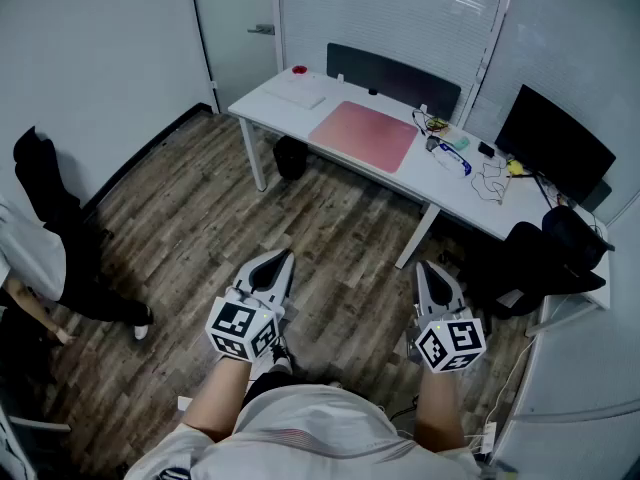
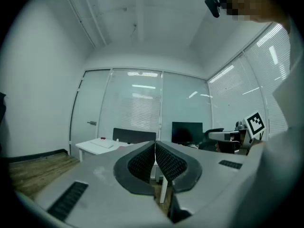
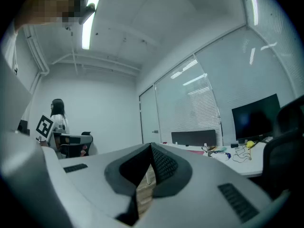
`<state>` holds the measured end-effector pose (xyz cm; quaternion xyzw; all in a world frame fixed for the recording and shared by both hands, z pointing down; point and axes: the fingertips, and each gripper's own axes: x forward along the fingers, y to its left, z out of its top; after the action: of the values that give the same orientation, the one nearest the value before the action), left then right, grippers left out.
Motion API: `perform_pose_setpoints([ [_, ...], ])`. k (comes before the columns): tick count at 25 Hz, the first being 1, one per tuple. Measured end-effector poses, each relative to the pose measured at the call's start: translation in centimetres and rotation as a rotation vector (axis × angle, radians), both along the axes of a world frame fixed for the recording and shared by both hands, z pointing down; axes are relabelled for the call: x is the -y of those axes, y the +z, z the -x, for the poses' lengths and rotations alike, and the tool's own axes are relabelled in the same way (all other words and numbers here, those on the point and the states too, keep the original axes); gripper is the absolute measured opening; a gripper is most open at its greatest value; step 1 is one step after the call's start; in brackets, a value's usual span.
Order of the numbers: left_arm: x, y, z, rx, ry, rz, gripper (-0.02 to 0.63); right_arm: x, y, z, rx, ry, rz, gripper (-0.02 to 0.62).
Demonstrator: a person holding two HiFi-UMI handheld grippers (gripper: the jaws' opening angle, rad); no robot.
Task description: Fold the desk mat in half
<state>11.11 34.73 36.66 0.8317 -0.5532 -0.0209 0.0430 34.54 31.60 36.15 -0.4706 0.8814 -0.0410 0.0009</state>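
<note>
Floor (image 1: pixel 200 218): wood planks, running from the person's feet to the desk.
Desk (image 1: pixel 270 103): white, against the far wall with blinds, well apart from both grippers.
Monitor (image 1: pixel 553 144): dark screen at the desk's right end.
Desk mat (image 1: pixel 363 134): pink, lying flat and unfolded near the middle of the desk.
Left hand-held gripper (image 1: pixel 285 258): held level close to the body, clenched tip to tip, nothing between the jaws.
Right hand-held gripper (image 1: pixel 425 270): level beside the left one, likewise clenched and empty.
Clutter (image 1: pixel 450 148): just right of the mat, apparently cables and small items; too small to identify.
</note>
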Motion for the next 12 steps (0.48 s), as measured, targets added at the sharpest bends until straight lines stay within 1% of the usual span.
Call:
perform_pose_setpoints([
  [12,0.7,0.4,1.4,-0.016,-0.014,0.011,0.015,1.3,0.1,1.8,-0.016,-0.027,0.005,0.051],
])
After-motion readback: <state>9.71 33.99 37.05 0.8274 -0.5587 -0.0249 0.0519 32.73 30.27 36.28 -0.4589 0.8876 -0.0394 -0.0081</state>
